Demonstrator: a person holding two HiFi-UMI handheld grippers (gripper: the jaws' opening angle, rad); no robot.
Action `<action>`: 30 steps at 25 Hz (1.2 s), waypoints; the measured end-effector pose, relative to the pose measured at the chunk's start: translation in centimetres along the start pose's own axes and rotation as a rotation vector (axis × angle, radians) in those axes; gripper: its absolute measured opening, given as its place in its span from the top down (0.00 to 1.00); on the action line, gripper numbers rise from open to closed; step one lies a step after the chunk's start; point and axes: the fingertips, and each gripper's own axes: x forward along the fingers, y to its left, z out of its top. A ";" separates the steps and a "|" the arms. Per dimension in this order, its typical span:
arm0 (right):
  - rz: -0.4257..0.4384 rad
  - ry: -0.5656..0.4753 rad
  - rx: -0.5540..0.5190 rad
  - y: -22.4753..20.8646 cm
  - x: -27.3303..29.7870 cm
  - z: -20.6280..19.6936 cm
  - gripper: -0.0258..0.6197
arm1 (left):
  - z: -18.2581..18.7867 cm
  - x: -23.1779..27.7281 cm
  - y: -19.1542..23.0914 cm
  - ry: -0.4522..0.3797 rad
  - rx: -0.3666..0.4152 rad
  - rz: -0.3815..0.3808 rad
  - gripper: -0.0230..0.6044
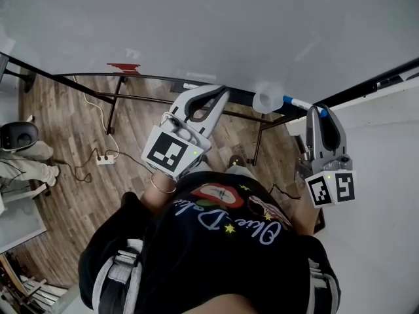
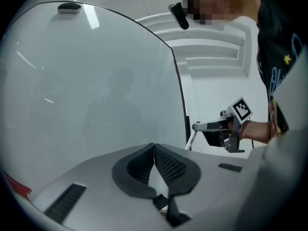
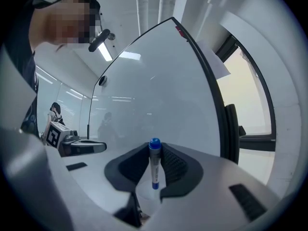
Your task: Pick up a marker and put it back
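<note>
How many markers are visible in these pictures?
1. The blue-capped marker is gripped in the right claw, in front of the whiteboard. More may be hidden on its ledge.

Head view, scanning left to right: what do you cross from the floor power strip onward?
Power strip → left gripper → marker → right gripper, which holds that marker.

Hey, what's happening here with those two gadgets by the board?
A person stands at a whiteboard with a hand-held gripper in each hand. The right gripper holds a blue-capped marker between its jaws, close to the board. The left gripper is shut and empty, facing the board.
</note>
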 end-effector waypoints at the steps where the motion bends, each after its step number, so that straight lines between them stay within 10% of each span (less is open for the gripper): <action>1: -0.004 -0.004 0.006 -0.2 -0.2 0.1 0.85 | 0.1 0.1 -0.1 0.000 0.001 -0.004 0.96; 30: -0.015 -0.029 0.031 -0.2 -1.9 0.7 0.85 | 0.2 -0.1 -0.9 0.000 0.017 -0.024 0.96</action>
